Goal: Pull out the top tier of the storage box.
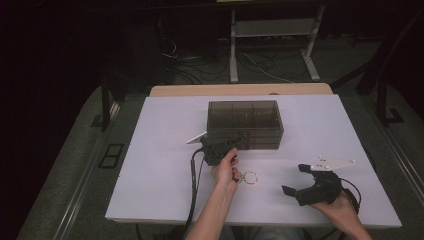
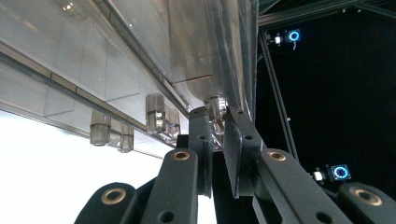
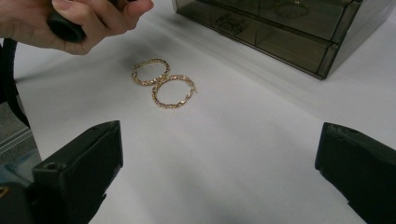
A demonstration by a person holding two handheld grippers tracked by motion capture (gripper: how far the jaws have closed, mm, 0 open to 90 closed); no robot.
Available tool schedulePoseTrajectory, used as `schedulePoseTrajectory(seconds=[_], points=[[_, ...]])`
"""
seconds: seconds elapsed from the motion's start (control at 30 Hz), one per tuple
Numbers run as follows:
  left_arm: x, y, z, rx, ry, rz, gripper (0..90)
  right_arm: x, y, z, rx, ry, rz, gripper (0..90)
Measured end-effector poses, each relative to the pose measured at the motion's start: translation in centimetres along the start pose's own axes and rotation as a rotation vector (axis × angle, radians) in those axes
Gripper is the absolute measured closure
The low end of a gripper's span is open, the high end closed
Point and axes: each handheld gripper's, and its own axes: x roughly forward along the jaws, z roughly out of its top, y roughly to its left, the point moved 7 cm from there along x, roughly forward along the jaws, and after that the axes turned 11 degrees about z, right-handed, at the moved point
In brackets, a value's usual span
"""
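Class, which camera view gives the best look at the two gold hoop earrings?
The right gripper view: the hoop earrings lie close, twisted texture visible. The high view shows them as small rings near the left hand.

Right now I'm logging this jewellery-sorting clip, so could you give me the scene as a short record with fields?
surface: white table top
box: smoked clear plastic drawer box, drawers shut
left tool: jaws closed on a small drawer knob of the box front
right tool: jaws wide open, nothing between them, resting near the table's front edge
loose items: two gold twisted hoop earrings, lying flat and touching, between the two tools
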Motion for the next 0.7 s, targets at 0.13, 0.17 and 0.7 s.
schedulePoseTrajectory(seconds=[0.13,0.17,0.7], points=[[-0.1,0.0,-0.1,-0.001,0.0,0.0,80.7,0.0,0.0,0.0,0.001,0.0,-0.001,0.3],[-0.2,0.0,-0.1,0.001,0.0,-0.001,80.7,0.0,0.0,0.0,0.001,0.0,0.0,0.3],[-0.9,-0.1,-1.1,-0.007,-0.018,0.002,80.6,0.0,0.0,0.0,0.005,-0.002,-0.001,0.3]])
